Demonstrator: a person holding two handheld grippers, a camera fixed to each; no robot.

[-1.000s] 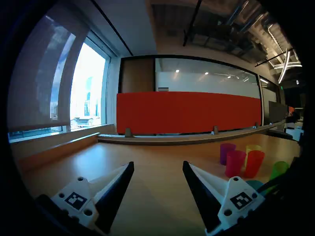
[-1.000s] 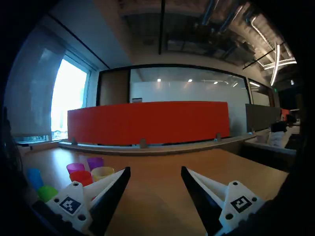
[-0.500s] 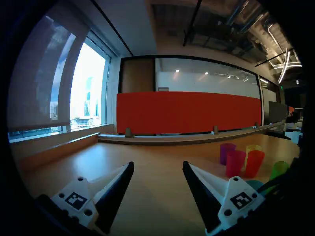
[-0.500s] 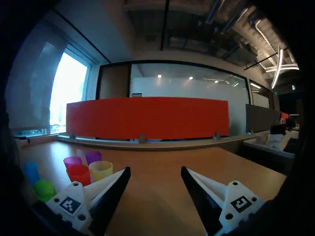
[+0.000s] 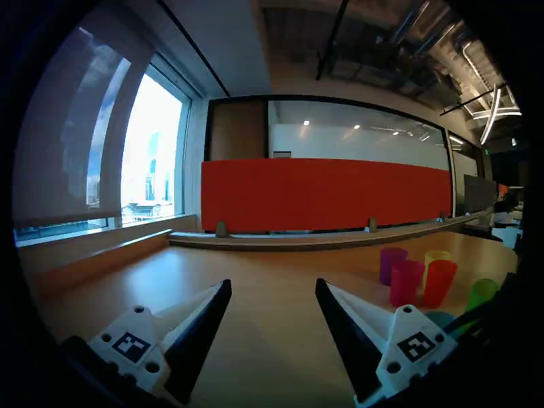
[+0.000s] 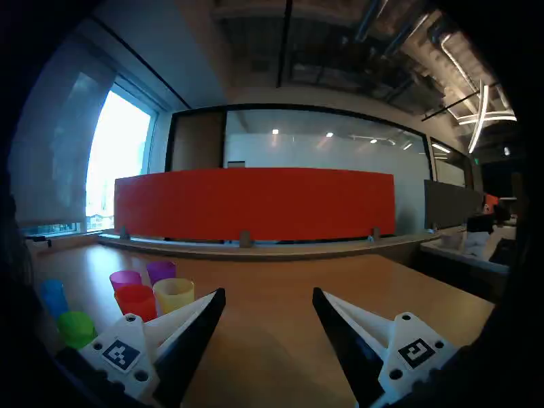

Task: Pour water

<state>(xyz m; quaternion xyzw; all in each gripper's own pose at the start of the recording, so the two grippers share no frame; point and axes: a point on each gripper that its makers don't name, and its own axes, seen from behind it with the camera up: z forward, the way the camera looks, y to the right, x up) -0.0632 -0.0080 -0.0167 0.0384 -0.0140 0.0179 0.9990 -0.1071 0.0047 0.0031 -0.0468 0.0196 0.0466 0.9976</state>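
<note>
Plastic cups [image 6: 173,294] stand upright left of right gripper [image 6: 268,291], right of left gripper [image 5: 273,281]; both grippers released, empty.

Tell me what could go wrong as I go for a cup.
1. The open right gripper, closing on the yellow plastic cup, could knock the red plastic cup crowded beside it.
2. I cannot tell whether either holds water, so a knock might spill onto the wooden table.

place: open-plan office | cues: long wooden bench [image 5: 272,319], red desk divider [image 5: 326,194], glass-walled meeting room [image 5: 353,132], exposed ceiling ducts [image 6: 353,41]
</note>
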